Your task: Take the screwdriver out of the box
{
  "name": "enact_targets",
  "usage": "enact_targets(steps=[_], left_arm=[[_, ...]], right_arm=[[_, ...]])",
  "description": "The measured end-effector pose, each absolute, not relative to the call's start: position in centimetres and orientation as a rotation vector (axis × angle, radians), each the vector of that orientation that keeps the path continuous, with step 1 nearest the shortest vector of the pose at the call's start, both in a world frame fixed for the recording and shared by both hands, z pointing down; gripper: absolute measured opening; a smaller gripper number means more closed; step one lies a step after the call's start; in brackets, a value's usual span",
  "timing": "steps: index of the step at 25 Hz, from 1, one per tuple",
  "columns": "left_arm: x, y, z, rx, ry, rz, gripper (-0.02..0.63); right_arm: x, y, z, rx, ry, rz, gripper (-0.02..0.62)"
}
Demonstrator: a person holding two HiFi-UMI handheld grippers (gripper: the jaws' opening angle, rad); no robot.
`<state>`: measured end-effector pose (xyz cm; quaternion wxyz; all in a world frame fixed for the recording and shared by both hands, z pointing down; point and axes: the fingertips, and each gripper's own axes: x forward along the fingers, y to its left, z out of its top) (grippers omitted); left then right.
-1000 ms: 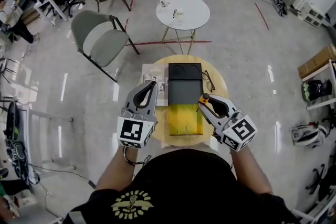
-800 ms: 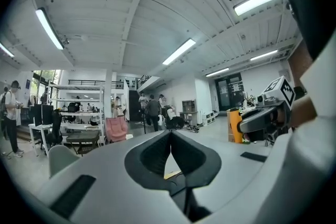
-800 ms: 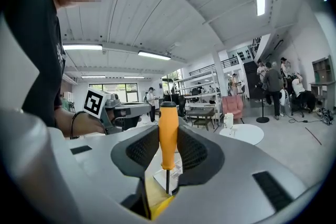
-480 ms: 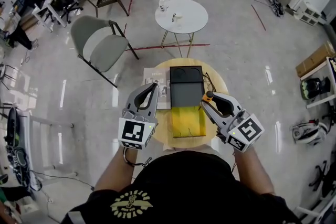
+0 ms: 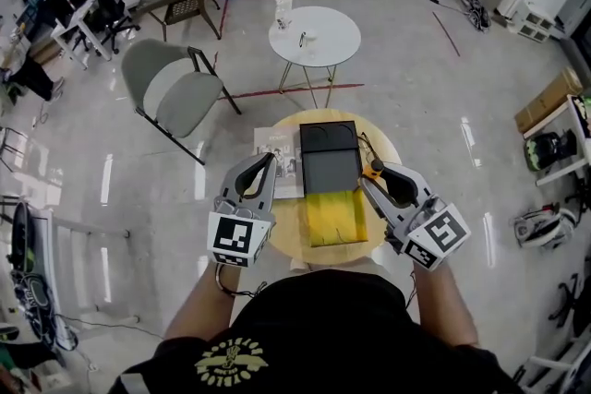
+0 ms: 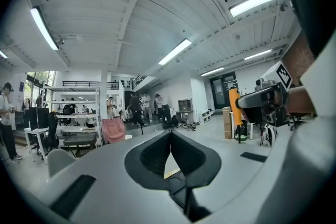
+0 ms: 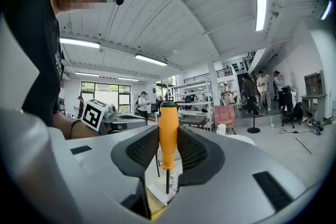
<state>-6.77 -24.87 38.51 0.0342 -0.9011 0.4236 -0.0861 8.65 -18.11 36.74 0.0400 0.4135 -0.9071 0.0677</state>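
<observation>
Now gripped one screwdriver (image 7: 168, 123) upright by its orange handle between the right gripper's (image 5: 380, 176) jaws, just right of the one open box (image 5: 337, 221); had the left gripper (image 6: 170, 135) closed, empty.

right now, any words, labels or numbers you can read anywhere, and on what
No text can be read.
Booklet on the round table: print too small.
Shirt emblem: yellow print too blurred.
Marker cubes: black-and-white square patterns only, no letters.

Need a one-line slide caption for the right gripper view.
Right gripper clamps the orange-handled screwdriver upright between its jaws, metal shaft pointing down.
</observation>
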Motion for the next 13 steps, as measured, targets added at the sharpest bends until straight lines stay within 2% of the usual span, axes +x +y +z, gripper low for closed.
enact_targets(steps=[13], left_arm=[[-7.3, -24.7, 38.1, -2.775, 1.265, -0.228, 0.018]], right_arm=[[7.6, -17.7, 36.6, 1.286, -2.764, 0.194, 0.123]])
